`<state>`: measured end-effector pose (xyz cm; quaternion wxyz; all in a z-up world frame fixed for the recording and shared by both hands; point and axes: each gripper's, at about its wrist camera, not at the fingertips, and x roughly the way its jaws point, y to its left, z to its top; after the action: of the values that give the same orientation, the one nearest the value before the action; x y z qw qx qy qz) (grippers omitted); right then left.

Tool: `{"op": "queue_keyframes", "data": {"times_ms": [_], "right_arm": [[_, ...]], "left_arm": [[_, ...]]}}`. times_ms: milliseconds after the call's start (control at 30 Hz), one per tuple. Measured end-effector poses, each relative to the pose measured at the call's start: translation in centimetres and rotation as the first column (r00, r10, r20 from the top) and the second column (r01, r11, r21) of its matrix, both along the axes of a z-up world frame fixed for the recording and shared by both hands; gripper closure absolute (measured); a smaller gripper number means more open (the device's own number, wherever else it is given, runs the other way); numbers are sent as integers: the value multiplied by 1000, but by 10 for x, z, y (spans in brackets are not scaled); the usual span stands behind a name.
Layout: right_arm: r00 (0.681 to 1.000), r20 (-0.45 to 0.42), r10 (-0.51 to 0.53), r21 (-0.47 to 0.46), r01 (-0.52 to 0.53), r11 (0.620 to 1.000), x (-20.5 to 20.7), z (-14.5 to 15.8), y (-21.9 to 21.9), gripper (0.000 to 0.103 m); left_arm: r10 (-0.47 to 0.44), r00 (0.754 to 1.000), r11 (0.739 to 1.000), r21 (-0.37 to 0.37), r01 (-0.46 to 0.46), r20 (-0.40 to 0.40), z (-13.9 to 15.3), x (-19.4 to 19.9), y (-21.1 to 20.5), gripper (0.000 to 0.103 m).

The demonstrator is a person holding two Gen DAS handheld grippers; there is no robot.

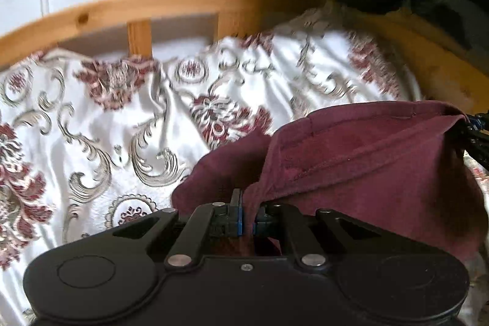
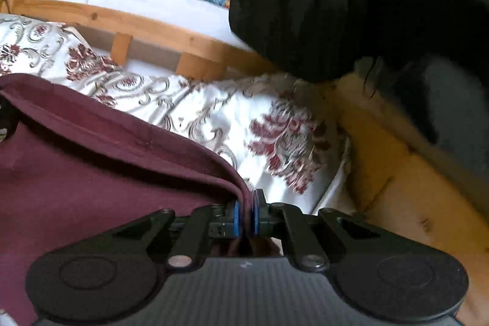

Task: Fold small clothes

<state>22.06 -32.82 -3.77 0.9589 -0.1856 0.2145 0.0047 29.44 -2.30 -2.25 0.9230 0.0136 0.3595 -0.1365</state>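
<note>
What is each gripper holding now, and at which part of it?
Both hold the maroon garment: the left gripper and the right gripper each pinch an end of its hemmed edge.

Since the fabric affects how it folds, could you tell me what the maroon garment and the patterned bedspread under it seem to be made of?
Maroon garment: soft matte knit, probably cotton jersey; it drapes limply and shows stitched hems. Patterned bedspread: shiny, satin-like woven cloth, possibly synthetic; its creases catch bright highlights.

Matt maroon cloth garment (image 1: pixel 366 148), glossy bedspread (image 1: pixel 107 118)
</note>
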Motion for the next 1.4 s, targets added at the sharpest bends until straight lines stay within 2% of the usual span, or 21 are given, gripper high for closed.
{"op": "queue_keyframes", "data": {"times_ms": [133,267,300,333,367,433,467,500,533,600,700,767,833,867,933,1000,1067,1133,1200,1333,1400], "right_arm": [[999,-35,-9,58,11,998,21,-23,-6,90],[999,-43,5,70,-2,998,28,-29,-8,81],[999,-49,7,82,-3,997,26,-29,-9,72],[999,-49,8,102,-3,995,25,-29,-12,59],[999,-47,0,119,6,993,24,-28,-16,51],[999,-46,1,162,7,987,20,-27,-24,30],[999,-44,10,193,-1,981,15,-26,-29,25],[999,-44,18,223,-7,975,9,-26,-35,15],[999,-45,22,244,-11,970,4,-26,-40,10],[998,-55,35,271,-19,962,-7,-27,-47,6],[995,-72,62,255,-41,966,-23,-32,-48,4],[997,-68,35,260,-16,966,-30,-36,-47,3],[997,-78,17,285,6,958,-33,-38,-46,2],[997,-78,10,293,14,956,-34,-38,-45,1],[998,-68,-10,281,29,959,-36,-38,-42,1],[998,-62,-32,260,47,965,-37,-37,-40,1],[997,-60,-43,256,57,965,-38,-38,-40,1],[997,-57,-57,260,70,963,-39,-39,-40,1],[995,-62,-73,260,87,962,-38,-40,-40,0],[994,-65,-85,249,99,964,-37,-42,-35,0],[995,-63,-74,236,87,968,-36,-42,-31,0]], "left_arm": [[-14,999,1000,10,15,-50,-14,17,1,96],[17,996,999,-35,-20,-93,-25,27,9,84],[29,994,997,-71,-36,-106,-29,28,14,80],[43,993,994,-95,-54,-114,-31,28,17,78],[58,991,990,-119,-72,-122,-32,27,20,73],[71,988,982,-166,-93,-134,-32,22,26,62],[77,989,978,-184,-100,-130,-30,17,28,49],[84,989,973,-205,-108,-120,-28,10,32,35],[90,990,970,-218,-112,-111,-25,4,34,29],[95,991,962,-246,-114,-89,-21,-11,39,20],[100,991,960,-253,-119,-86,-24,-34,44,17],[110,989,962,-240,-131,-98,-30,-48,44,17],[127,985,958,-243,-151,-114,-37,-59,45,19],[138,983,954,-251,-165,-120,-41,-64,45,23],[160,979,945,-269,-188,-123,-48,-75,44,35],[165,979,944,-269,-193,-122,-53,-80,42,52],[150,981,954,-242,-177,-125,-55,-83,38,66],[140,985,965,-209,-157,-97,-54,-86,35,74],[131,988,968,-204,-146,-85,-52,-87,36,91],[145,989,967,-207,-149,-37,-47,-97,40,95],[143,990,969,-202,-143,-12,-43,-103,40,103]]}}
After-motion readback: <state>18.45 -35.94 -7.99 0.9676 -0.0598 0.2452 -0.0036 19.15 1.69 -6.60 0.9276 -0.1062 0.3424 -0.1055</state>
